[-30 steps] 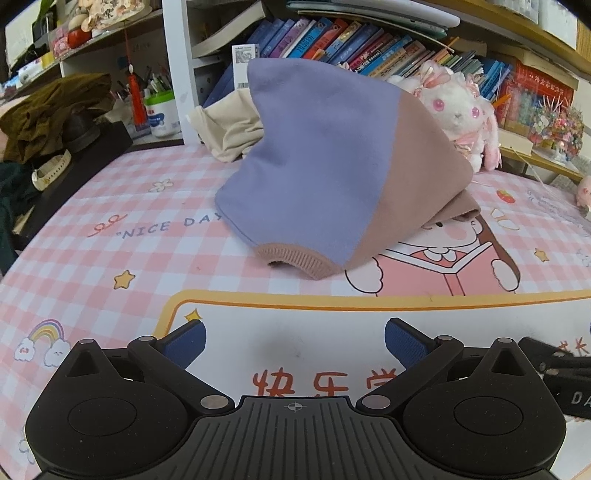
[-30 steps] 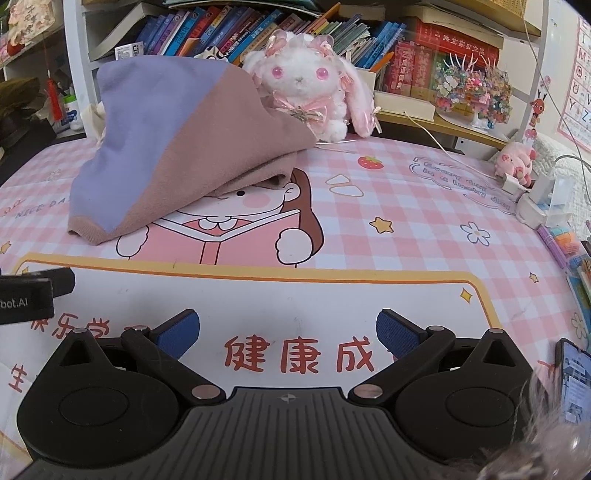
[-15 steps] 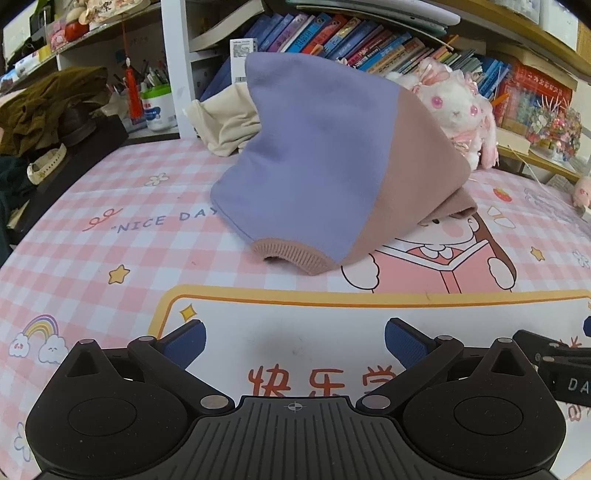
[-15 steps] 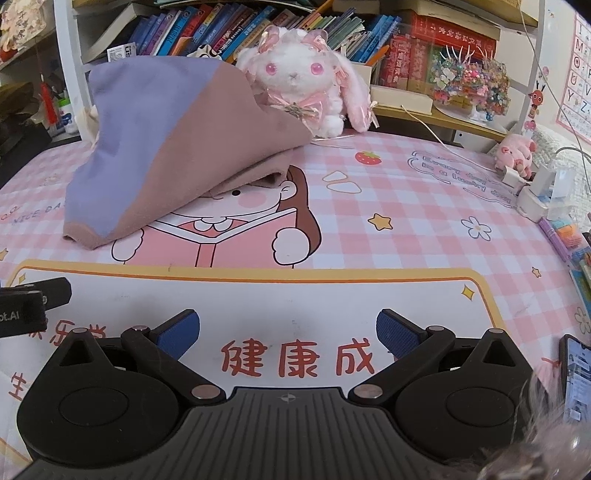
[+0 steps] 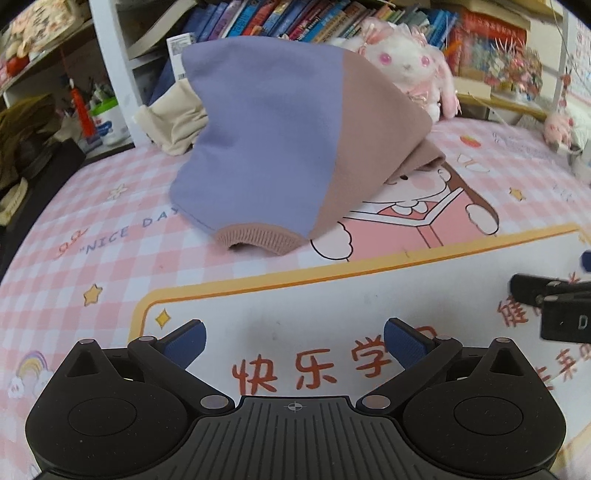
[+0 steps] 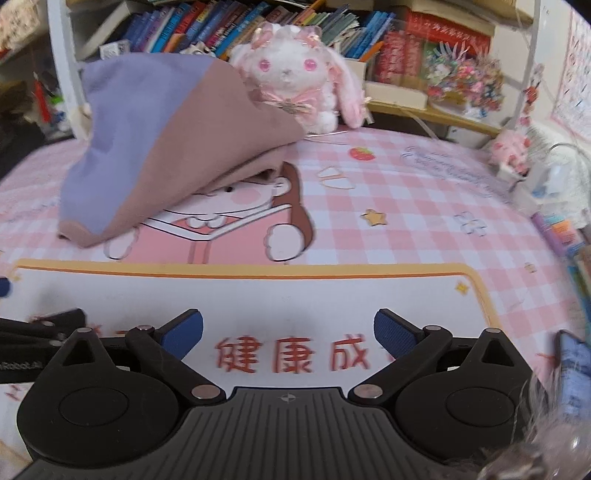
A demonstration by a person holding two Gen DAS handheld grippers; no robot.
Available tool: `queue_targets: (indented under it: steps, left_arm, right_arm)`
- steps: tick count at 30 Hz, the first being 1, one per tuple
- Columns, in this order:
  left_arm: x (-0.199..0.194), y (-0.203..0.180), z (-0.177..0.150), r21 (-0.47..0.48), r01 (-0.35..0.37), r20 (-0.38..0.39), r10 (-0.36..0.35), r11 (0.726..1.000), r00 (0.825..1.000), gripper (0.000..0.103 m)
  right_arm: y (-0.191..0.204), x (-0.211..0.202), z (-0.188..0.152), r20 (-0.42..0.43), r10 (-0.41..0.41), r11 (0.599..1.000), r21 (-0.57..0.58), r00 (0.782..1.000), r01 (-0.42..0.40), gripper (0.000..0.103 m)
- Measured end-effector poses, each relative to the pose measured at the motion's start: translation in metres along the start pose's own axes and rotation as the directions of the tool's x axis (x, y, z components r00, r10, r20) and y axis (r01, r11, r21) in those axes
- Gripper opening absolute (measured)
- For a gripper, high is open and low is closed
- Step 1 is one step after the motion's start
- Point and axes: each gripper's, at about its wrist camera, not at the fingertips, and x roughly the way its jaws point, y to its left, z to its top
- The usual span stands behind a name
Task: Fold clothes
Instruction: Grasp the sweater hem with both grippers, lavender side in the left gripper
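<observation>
A purple and brown garment (image 5: 295, 140) lies heaped on the pink checked table mat (image 5: 110, 258), its ribbed cuff (image 5: 258, 238) toward me. In the right wrist view the same garment (image 6: 166, 147) sits at the far left. My left gripper (image 5: 294, 338) is open over the white panel of the mat, well short of the cuff, with nothing between its blue pads (image 5: 184, 338). My right gripper (image 6: 288, 328) is open too, empty, over the printed red characters. Each gripper shows at the edge of the other's view.
A cream cloth (image 5: 173, 125) lies behind the garment. A white and pink plush rabbit (image 6: 295, 85) sits by the bookshelf (image 6: 221, 22). Dark clothes (image 5: 26, 129) pile at the far left. A small pink toy (image 6: 511, 149) and a phone (image 6: 572, 362) are at the right.
Both grippers have shifted slightly; the garment now sits a little more to the left in each view. Both stay open and the garment has not been touched.
</observation>
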Motion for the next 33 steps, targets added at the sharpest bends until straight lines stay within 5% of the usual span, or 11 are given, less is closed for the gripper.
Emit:
queue_targets:
  steps: [8, 17, 23, 27, 30, 33]
  left_arm:
    - [0.010, -0.006, 0.004, 0.192, -0.044, 0.115, 0.022, 0.980, 0.993, 0.103]
    - [0.049, 0.007, 0.023, 0.203, -0.086, 0.138, 0.058, 0.975, 0.989, 0.100]
    - [0.068, 0.010, 0.045, 0.189, -0.040, 0.139, 0.013, 0.981, 0.990, 0.077]
    - [0.072, 0.009, 0.054, 0.219, -0.006, 0.127, -0.022, 0.976, 0.992, 0.028]
    - [0.068, 0.014, 0.061, 0.211, 0.045, 0.099, -0.067, 0.977, 0.993, 0.013]
    - [0.039, 0.027, 0.072, 0.135, 0.137, 0.134, -0.155, 0.981, 0.979, 0.009]
  right_arm:
    - [0.008, 0.003, -0.002, -0.013, 0.032, 0.999, -0.044, 0.999, -0.032, 0.082]
    - [0.013, -0.007, -0.006, 0.020, 0.136, 0.984, -0.119, 0.990, -0.133, 0.080]
    - [0.026, -0.010, -0.008, 0.026, 0.172, 0.959, -0.234, 0.985, -0.161, 0.080]
    - [0.036, -0.010, -0.010, 0.027, 0.195, 0.930, -0.322, 0.980, -0.177, 0.081]
    - [0.043, -0.011, -0.008, 0.048, 0.203, 0.900, -0.404, 0.978, -0.167, 0.081]
    - [0.050, -0.013, -0.006, 0.096, 0.209, 0.859, -0.494, 0.973, -0.136, 0.081]
